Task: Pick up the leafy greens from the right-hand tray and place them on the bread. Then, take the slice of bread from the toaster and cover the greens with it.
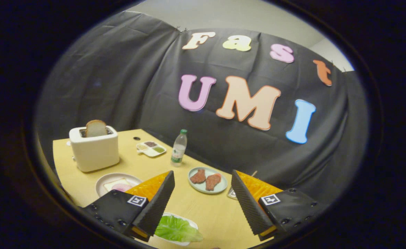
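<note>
My gripper (203,180) is held open above the yellow table (203,211), with nothing between its fingers. The leafy greens (177,229) lie on a white tray (189,222) low between the fingers, close to the left finger (156,204). A white plate (106,181) beyond the left finger carries a slice of bread (116,184) with a pink slice on top; the finger hides part of it. The white toaster (94,150) stands farther back on the left, with a bread slice (96,128) sticking up from its slot.
A pale blue plate (220,188) with two pieces of meat sits just ahead between the fingers. A water bottle (179,148) and a small divided dish (151,148) stand behind it. The table's far edge meets the black cloth wall.
</note>
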